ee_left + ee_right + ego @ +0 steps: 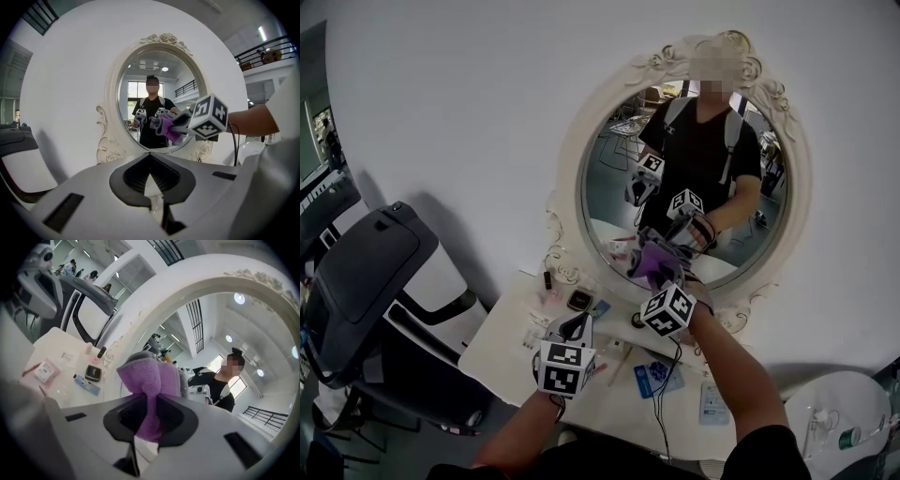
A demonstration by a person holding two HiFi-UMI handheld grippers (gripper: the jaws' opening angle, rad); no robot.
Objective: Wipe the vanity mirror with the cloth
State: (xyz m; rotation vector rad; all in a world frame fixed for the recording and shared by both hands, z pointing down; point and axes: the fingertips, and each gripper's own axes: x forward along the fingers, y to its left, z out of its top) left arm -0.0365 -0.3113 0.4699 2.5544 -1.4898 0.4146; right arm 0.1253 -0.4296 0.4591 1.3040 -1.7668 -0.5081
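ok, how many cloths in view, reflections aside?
1. The purple cloth is clamped in the right gripper, up at the mirror, near its lower glass. The left gripper is shut on nothing. Another could hide in the table clutter.

- Each claw has a pale grey-white shell. The left claw (575, 328) is lower than the mirror (567, 169), and the right claw (661, 272) is just in front of the mirror's lower rim.
- Each claw carries a white cube with black square markers, one on the left (565, 367) and one on the right (667, 309).
- Around the jaws the shell opens into a black, spade-shaped hollow (131, 176) with ribbed walls. A dark rectangular slot (63, 212) is cut on each side.
- A thin black cable (678, 370) runs from the right cube, away from the mirror.
- The person wears a black short-sleeved shirt (773, 450). The mirror's glass shows pale shoulder straps (731, 127) over it.
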